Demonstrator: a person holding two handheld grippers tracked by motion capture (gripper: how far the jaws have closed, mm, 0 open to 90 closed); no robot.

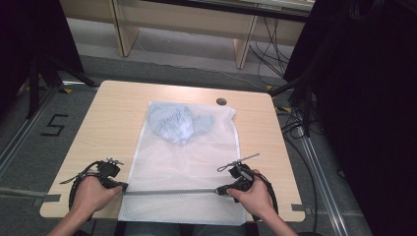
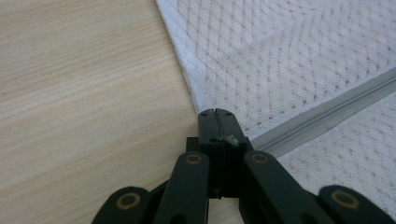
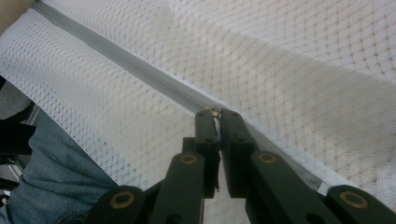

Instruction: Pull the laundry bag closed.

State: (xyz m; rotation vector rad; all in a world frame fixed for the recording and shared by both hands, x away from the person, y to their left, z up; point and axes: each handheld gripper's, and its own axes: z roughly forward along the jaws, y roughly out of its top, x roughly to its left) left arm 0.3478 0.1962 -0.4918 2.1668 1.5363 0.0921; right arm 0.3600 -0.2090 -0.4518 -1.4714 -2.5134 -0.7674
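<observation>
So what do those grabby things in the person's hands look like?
Each hand holds a black tool. The left gripper and the right gripper both have two flat black jaws on jointed black links, pinned with round brass-coloured rivets. A black cable loops from each back around the wrist. The right one also carries a thin grey rod on top. The forearms are bare, no sleeves.

Both forearms are brought in from the near edge in the high view, each hand wrapped around a gripper. The left gripper (image 1: 123, 186) is held low and level, pointed inward toward the right one, its jaws pressed fully together in the left gripper view (image 2: 215, 113). The right gripper (image 1: 220, 191) is held likewise, pointed inward toward the left one; its jaws are closed to a thin slit in the right gripper view (image 3: 216, 114).
</observation>
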